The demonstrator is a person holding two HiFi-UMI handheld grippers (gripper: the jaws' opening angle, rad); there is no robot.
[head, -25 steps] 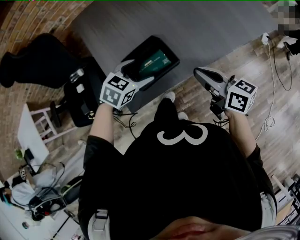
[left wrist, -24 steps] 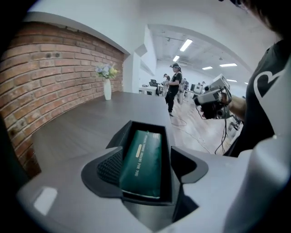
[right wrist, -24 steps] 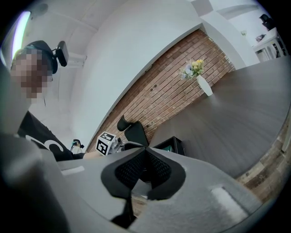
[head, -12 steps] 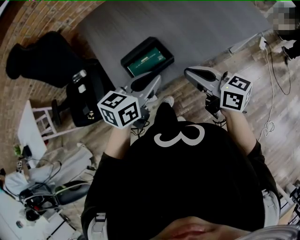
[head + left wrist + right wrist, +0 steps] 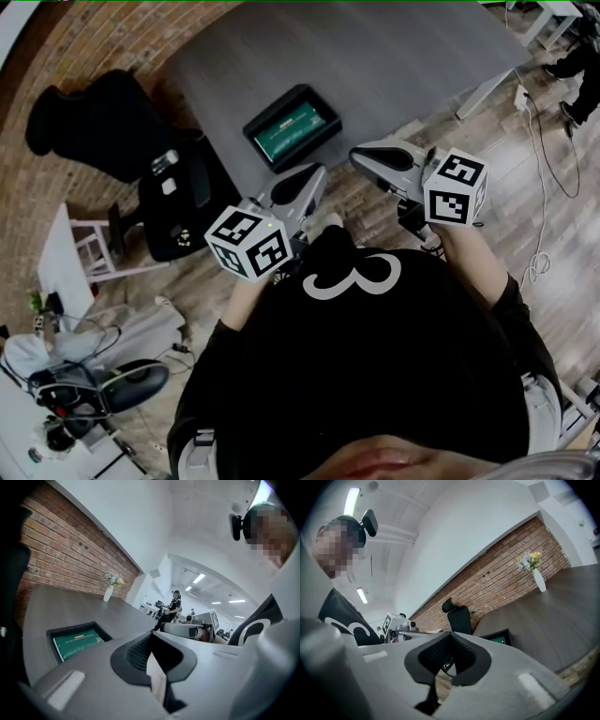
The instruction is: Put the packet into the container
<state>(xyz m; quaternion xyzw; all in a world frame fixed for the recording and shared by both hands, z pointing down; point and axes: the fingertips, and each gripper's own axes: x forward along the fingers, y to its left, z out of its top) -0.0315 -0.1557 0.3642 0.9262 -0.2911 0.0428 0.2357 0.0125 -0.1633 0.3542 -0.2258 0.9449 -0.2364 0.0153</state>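
The green packet lies flat inside the black container on the grey table. In the left gripper view the same packet sits low in its container. My left gripper is off the table's near edge, short of the container. Its jaws have just been closing and are shut with nothing between them. My right gripper hovers to the right, level, shut and empty. The right gripper view shows the container beyond its jaws.
A black office chair and a second black seat with small items stand left of the table. A white vase of flowers is at the table's far end. Cables trail on the wooden floor at right. A person stands far off.
My left gripper drew back from over the container toward my body and shut. The packet stays in the container. My right gripper drifted slightly left and up.
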